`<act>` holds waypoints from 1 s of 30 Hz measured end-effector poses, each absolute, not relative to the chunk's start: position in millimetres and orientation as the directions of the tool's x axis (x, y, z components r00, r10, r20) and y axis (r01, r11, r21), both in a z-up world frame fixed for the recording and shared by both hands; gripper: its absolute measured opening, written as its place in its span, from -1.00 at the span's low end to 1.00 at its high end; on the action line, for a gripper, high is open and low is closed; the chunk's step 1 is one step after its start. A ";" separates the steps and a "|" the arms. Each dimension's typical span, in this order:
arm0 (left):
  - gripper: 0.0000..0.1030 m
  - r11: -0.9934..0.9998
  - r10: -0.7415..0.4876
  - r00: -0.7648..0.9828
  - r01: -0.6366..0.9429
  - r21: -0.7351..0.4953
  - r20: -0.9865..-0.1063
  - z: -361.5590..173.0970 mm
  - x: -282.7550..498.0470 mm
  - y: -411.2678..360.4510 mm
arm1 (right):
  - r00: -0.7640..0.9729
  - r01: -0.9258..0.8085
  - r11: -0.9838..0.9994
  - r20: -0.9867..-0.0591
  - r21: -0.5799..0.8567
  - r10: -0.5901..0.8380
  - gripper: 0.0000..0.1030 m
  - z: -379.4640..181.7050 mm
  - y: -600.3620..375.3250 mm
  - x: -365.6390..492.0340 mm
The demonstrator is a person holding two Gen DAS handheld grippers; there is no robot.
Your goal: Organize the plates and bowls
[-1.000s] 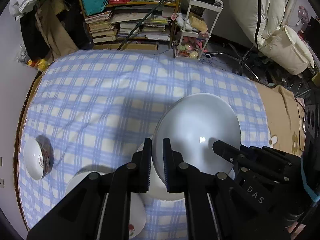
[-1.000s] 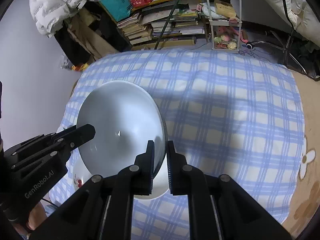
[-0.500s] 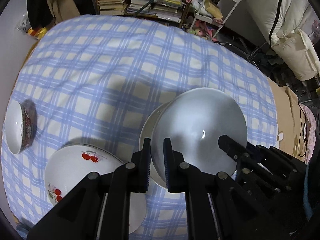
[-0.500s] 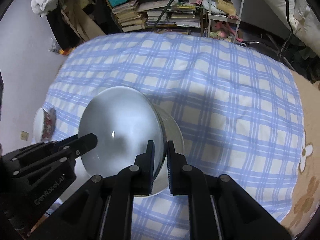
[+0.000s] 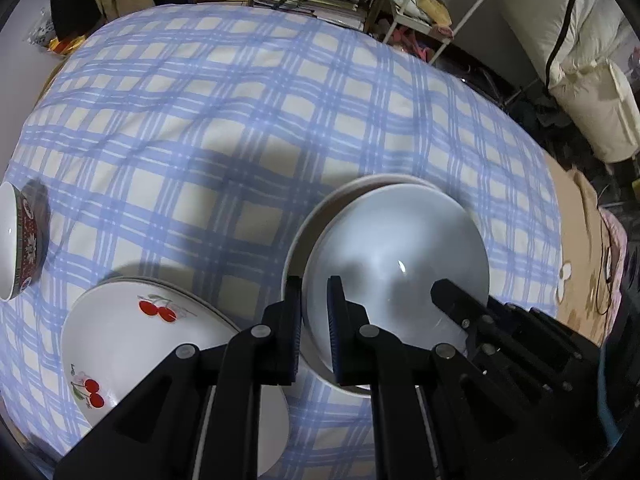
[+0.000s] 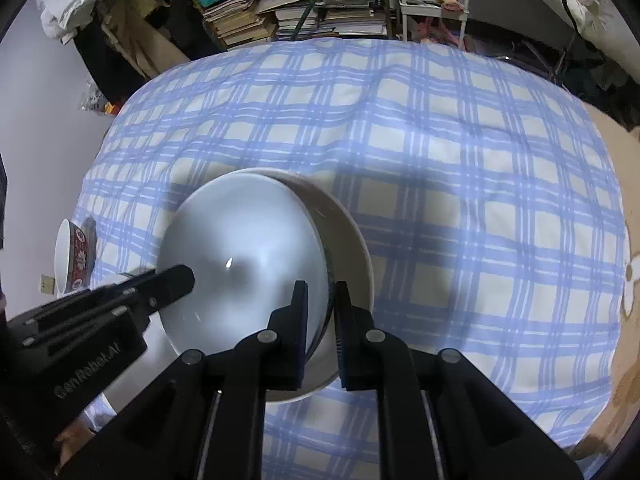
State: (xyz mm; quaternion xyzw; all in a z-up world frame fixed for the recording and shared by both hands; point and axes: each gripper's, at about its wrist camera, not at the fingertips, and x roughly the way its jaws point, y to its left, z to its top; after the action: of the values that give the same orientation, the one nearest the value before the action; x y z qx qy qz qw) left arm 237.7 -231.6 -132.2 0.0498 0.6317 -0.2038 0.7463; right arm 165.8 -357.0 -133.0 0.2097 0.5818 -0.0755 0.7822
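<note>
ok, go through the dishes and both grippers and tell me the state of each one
Grey bowl: held by its rim, tilted, partly inside the white bowl.
White bowl: upright on the cloth.
Cherry plate: lying on the cloth.
Red bowl: on its side.
Left gripper: shut on the grey bowl's rim.
Right gripper: shut on the opposite rim.

- Left wrist view looks steeply down, close over the plaid bed [image 5: 240, 120], from the white bowl's [image 5: 396, 256] left.
- Right wrist view looks down from its right.
- Both share bowl, bed and bookshelf [image 6: 296, 4].
</note>
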 end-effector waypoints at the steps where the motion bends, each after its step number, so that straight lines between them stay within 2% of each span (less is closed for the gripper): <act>1: -0.79 0.910 -0.243 0.119 0.373 -0.183 -0.963 -132.4 236.2 -232.4 | 0.313 0.365 0.897 -0.941 0.248 0.133 -0.71 -133.5 -358.8 164.3; 12: -0.76 0.908 -0.239 0.168 0.387 -0.159 -0.956 -120.8 231.3 -225.9 | 0.343 0.383 0.879 -0.927 0.284 0.151 -0.66 -132.7 -363.4 157.7; 16: -0.74 0.914 -0.218 0.203 0.385 -0.127 -0.955 -109.2 233.8 -218.8 | 0.362 0.388 0.872 -0.919 0.299 0.154 -0.43 -131.2 -360.0 156.9; 19: -0.73 0.915 -0.226 0.210 0.381 -0.133 -0.951 -101.7 236.1 -212.0 | 0.369 0.390 0.872 -0.918 0.296 0.146 -0.36 -128.5 -357.7 156.3; 22: -0.72 0.919 -0.212 0.228 0.376 -0.115 -0.950 -96.0 236.5 -206.2 | 0.381 0.371 0.879 -0.912 0.301 0.152 -0.08 -123.6 -354.8 157.1; 30: -0.67 0.925 -0.204 0.259 0.367 -0.099 -0.944 -78.0 235.2 -185.1 | 0.393 0.346 0.902 -0.913 0.257 0.110 0.05 -101.7 -355.9 158.3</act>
State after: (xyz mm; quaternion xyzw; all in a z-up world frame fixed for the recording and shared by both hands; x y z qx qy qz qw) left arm 235.2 -185.1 -78.0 0.0701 0.5813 -0.1809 0.7902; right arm 158.3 -355.9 -101.7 0.2085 0.5462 -0.0731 0.8080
